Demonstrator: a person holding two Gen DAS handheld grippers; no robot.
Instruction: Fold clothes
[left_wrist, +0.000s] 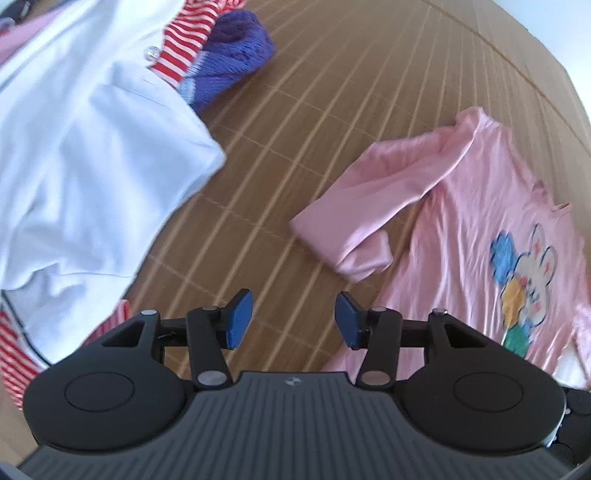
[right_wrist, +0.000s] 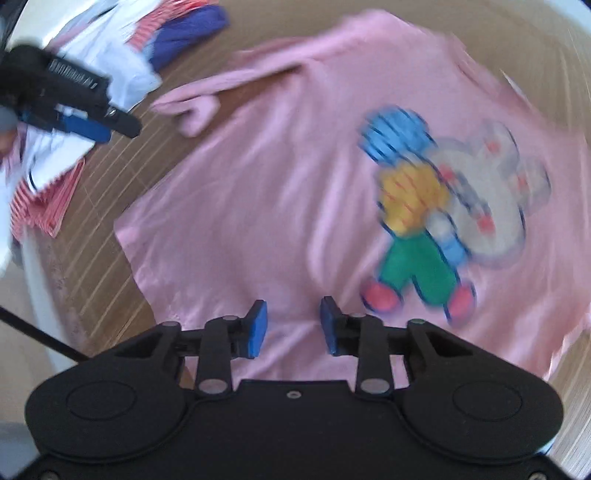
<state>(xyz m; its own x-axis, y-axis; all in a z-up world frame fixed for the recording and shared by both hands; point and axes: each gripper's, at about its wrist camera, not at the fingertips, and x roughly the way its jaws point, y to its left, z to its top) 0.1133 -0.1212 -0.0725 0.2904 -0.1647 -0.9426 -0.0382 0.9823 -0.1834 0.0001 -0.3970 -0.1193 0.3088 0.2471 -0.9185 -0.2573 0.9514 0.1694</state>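
Observation:
A pink long-sleeved shirt lies spread flat on the bamboo mat, its cartoon rabbit print facing up. In the left wrist view the same shirt lies to the right, with one sleeve bent across the mat. My left gripper is open above bare mat, left of the shirt's hem, with nothing between its blue pads. It also shows in the right wrist view as the left gripper, at the upper left. My right gripper hangs over the shirt's lower part, its pads apart and clamping no cloth.
A pile of other clothes lies left of the shirt: a white garment, a red-and-white striped one and a purple knit. Bamboo mat lies bare between pile and shirt. A white edge borders the mat.

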